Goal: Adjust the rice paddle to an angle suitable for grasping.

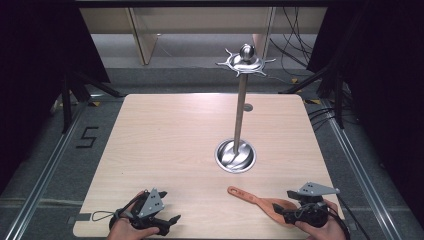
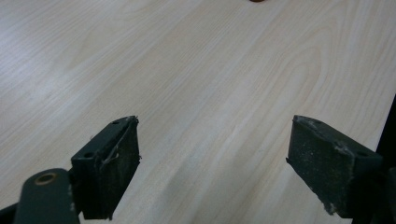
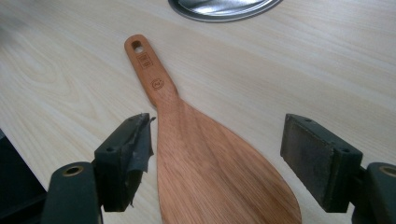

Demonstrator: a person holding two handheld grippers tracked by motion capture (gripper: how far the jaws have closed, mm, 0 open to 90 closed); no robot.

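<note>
A wooden spatula (image 1: 260,201) lies flat near the table's front right, its handle with a hanging hole pointing toward the table's middle. My right gripper (image 1: 286,214) hovers open over the broad blade (image 3: 219,177), one jaw on each side and neither touching it. A tall metal stand (image 1: 241,107) rises from a round steel base (image 1: 235,156) and carries a hooked crown with a ball on top (image 1: 246,61). My left gripper (image 1: 172,221) stands open at the front left over bare wood, with nothing between its jaws (image 2: 215,163).
The light wooden table (image 1: 170,145) has its front edge right under both hands. Black stand legs (image 1: 70,95) and cables (image 1: 300,50) lie on the floor beyond the table's sides and back. The stand's base rim (image 3: 219,9) sits just past the spatula handle.
</note>
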